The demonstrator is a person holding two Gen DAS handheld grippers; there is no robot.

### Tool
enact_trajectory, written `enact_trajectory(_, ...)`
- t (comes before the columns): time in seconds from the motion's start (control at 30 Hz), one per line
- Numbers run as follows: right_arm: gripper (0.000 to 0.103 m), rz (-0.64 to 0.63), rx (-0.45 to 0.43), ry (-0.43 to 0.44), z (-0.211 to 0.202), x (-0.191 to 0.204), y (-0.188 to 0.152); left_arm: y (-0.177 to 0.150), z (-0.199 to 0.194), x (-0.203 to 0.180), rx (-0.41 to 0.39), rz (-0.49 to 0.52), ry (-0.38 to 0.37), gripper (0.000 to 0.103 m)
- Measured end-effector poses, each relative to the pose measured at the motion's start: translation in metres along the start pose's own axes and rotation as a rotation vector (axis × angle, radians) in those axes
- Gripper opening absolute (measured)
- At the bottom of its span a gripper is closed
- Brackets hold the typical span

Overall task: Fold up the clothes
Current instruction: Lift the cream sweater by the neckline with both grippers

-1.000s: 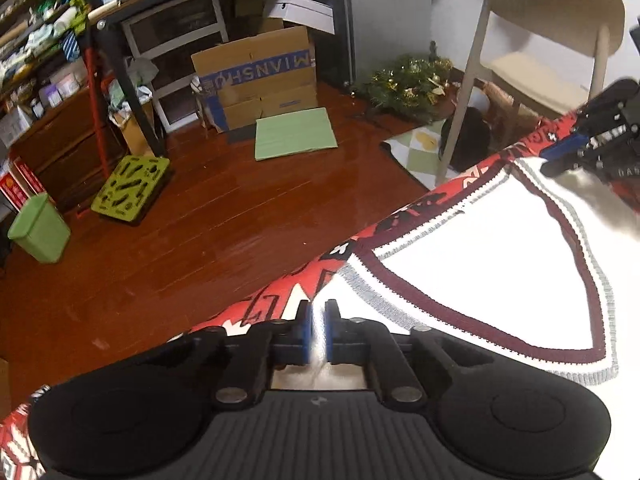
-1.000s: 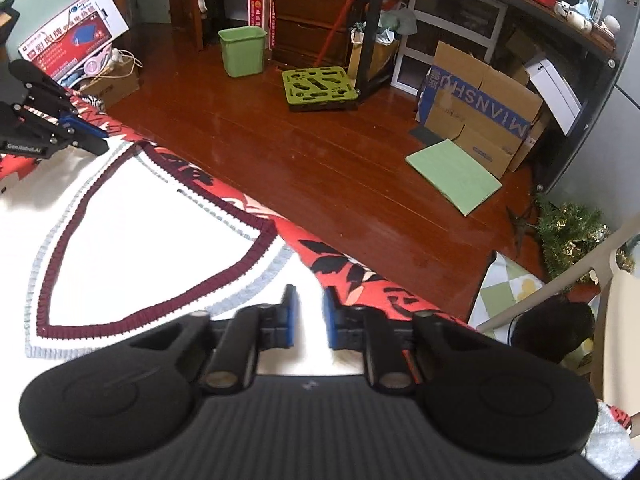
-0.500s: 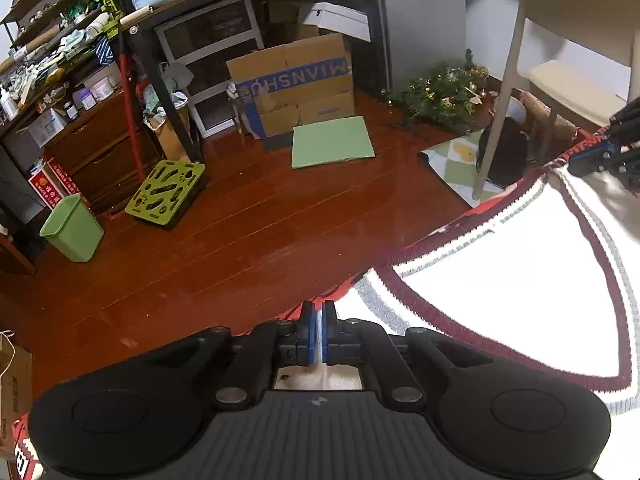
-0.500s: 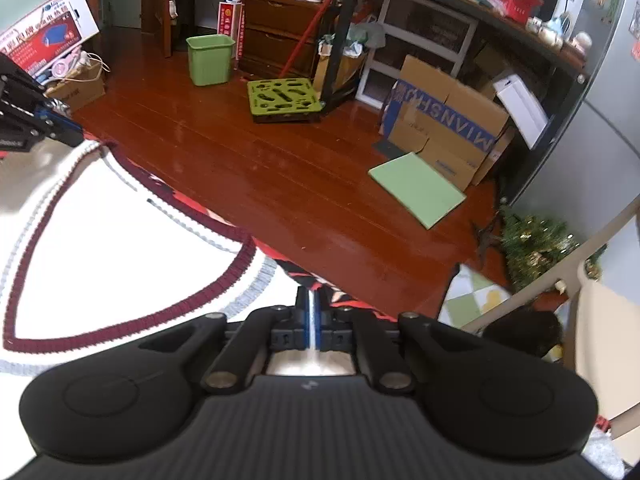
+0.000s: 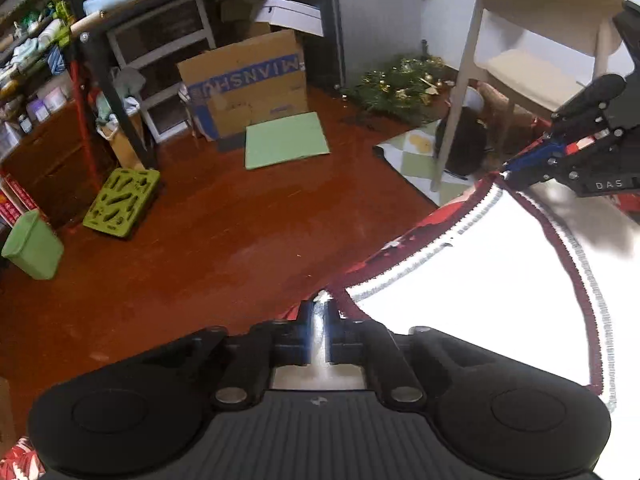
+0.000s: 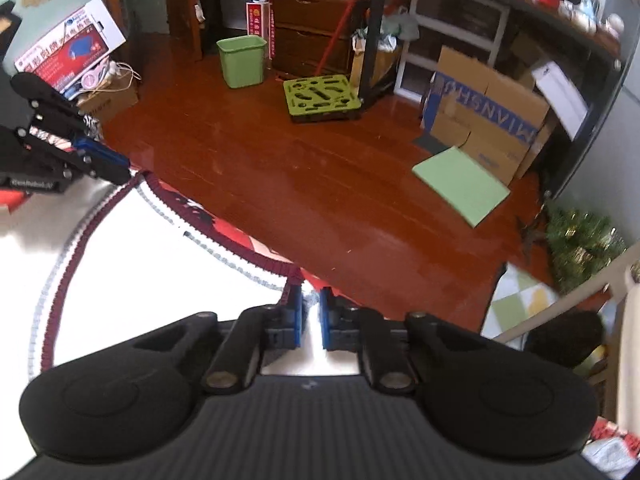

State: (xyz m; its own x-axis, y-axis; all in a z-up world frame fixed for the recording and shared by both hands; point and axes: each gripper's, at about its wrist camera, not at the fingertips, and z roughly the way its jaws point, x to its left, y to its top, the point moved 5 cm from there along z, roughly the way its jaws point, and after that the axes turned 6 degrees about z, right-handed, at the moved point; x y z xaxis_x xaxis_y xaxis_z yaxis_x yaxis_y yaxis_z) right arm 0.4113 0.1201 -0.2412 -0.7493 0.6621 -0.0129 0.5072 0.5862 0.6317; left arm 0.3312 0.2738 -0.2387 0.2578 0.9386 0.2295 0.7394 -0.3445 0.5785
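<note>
Two hand-held grippers pinch the white sweater (image 5: 480, 280) by its maroon-trimmed edge: left hand-held gripper (image 5: 319, 332) at one corner, right hand-held gripper (image 6: 310, 320) at the other, garment stretched between, above red patterned cloth (image 5: 436, 220).

Bare wooden floor (image 5: 224, 248) ahead lies open; chair (image 5: 536, 60) stands close at right

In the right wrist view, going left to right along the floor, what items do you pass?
Green bin → green slotted tray → cardboard box → green sheet → tinsel greenery.
</note>
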Motion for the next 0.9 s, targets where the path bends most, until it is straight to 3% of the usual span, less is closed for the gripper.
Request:
enact_trajectory(0.13,0.006,0.065,-0.038,-0.05,-0.001,0.002,0.0,0.003,-0.004,0.001,-0.04,-0.07,0.122,0.003)
enact_trajectory(0.2,0.016,0.098,-0.085,-0.077,-0.007,0.002,0.004,0.006,-0.008,0.005,-0.067,-0.128,0.179,0.009)
enact_trajectory(0.27,0.016,0.133,-0.132,-0.059,-0.019,0.005,0.009,0.009,-0.017,0.011,-0.096,-0.19,0.141,0.011)
enact_trajectory(0.33,0.012,0.154,-0.146,0.02,-0.031,0.013,0.01,0.011,-0.027,0.009,-0.117,-0.217,0.059,0.006)
enact_trajectory(0.4,0.01,0.114,-0.113,0.095,-0.038,0.031,0.006,0.01,-0.035,-0.002,-0.111,-0.222,-0.052,0.004)
enact_trajectory(0.53,0.01,0.015,-0.013,0.158,-0.028,0.067,-0.013,0.004,-0.034,-0.041,-0.067,-0.137,-0.169,0.004)
enact_trajectory(0.6,0.01,-0.003,0.009,0.161,-0.02,0.076,-0.019,0.002,-0.026,-0.054,-0.048,-0.154,-0.205,0.004)
enact_trajectory(0.9,0.01,0.068,-0.028,0.115,0.011,0.068,0.003,0.029,0.009,-0.055,-0.039,-0.204,-0.142,0.005)
